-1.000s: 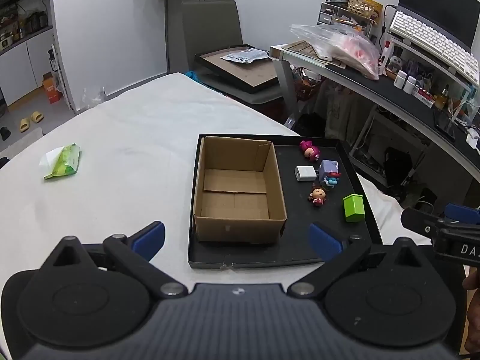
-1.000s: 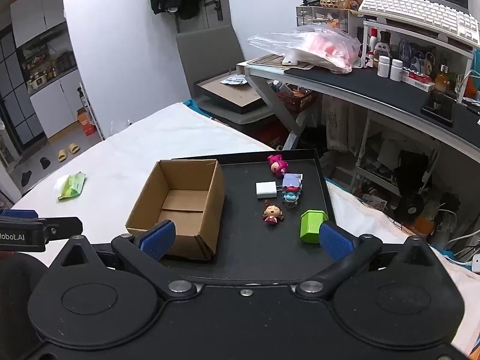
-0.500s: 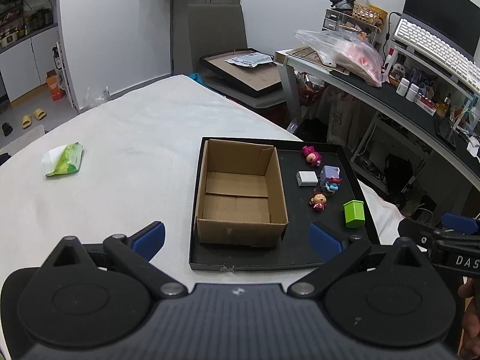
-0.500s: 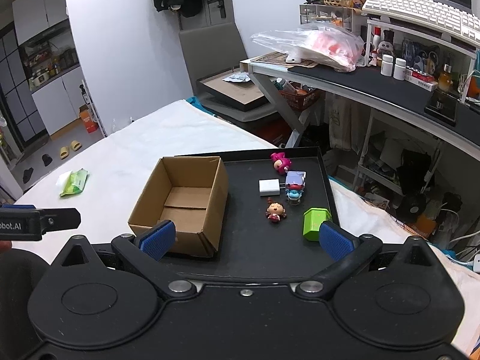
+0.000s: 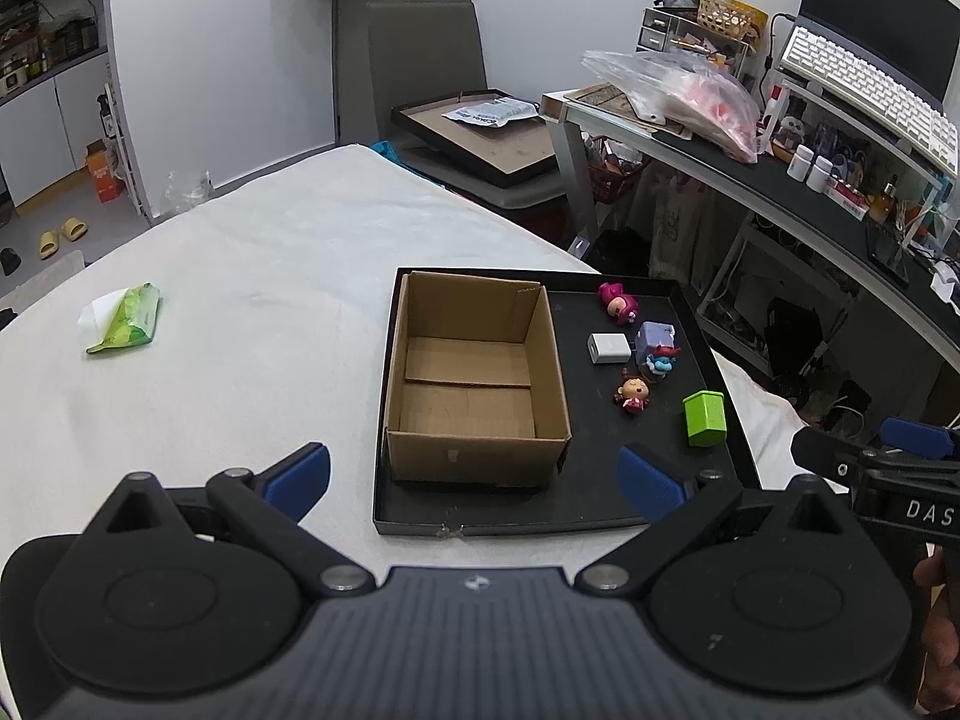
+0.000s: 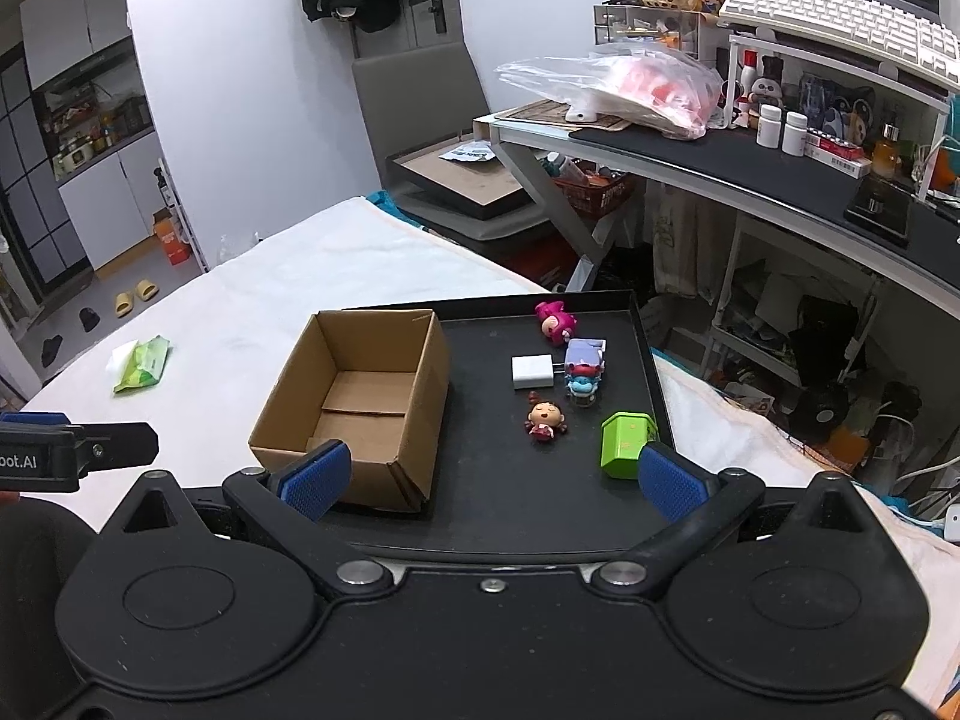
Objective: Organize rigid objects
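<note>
An empty open cardboard box [image 5: 474,384] [image 6: 360,402] stands on the left part of a black tray [image 5: 600,498] [image 6: 480,336]. To its right lie a pink figure [image 5: 618,302] [image 6: 555,323], a white charger block [image 5: 609,348] [image 6: 532,372], a purple-and-blue figure [image 5: 656,349] [image 6: 583,366], a small red doll [image 5: 633,391] [image 6: 545,417] and a green block [image 5: 705,419] [image 6: 624,443]. My left gripper [image 5: 474,480] is open, short of the tray's near edge. My right gripper [image 6: 489,480] is open above the tray's near side, holding nothing.
A green wipes packet [image 5: 123,319] [image 6: 144,362] lies on the white tablecloth at the left. A cluttered desk [image 6: 750,162] with a keyboard and plastic bag runs along the right. A grey chair [image 5: 432,60] with a framed board stands beyond the table.
Both grippers have risen and drawn back slightly, so the tray and box sit a little lower and farther in view. Nothing on the tray has moved.
</note>
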`<state>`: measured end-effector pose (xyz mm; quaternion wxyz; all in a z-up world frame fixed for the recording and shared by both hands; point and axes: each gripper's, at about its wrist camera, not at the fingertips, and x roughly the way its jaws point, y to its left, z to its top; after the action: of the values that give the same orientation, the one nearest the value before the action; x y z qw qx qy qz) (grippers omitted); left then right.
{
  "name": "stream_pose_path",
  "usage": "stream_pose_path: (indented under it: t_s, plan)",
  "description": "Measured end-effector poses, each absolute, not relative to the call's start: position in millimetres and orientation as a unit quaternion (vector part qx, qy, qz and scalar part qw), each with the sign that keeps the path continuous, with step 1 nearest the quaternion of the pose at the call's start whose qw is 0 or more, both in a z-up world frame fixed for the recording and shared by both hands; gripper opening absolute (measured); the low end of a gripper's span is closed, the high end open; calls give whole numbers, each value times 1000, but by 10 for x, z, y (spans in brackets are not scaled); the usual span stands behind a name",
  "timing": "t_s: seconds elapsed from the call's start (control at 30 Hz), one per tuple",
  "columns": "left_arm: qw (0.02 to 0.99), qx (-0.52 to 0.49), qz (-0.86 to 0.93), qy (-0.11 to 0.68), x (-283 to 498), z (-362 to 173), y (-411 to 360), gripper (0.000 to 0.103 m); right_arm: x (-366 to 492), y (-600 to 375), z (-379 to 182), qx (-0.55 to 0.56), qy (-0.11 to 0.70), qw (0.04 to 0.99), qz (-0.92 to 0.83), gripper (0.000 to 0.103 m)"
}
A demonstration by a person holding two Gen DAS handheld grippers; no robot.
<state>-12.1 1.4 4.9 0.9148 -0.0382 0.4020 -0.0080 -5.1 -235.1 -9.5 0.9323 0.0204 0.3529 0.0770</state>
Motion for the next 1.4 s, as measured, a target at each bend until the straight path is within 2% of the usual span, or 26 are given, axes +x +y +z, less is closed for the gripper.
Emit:
stream_pose_path:
  t_s: [1.4]
  plan:
    - [908,-35,-11,418,87,-139,-6,101,88,-2415,-272,36,365,928,63,103]
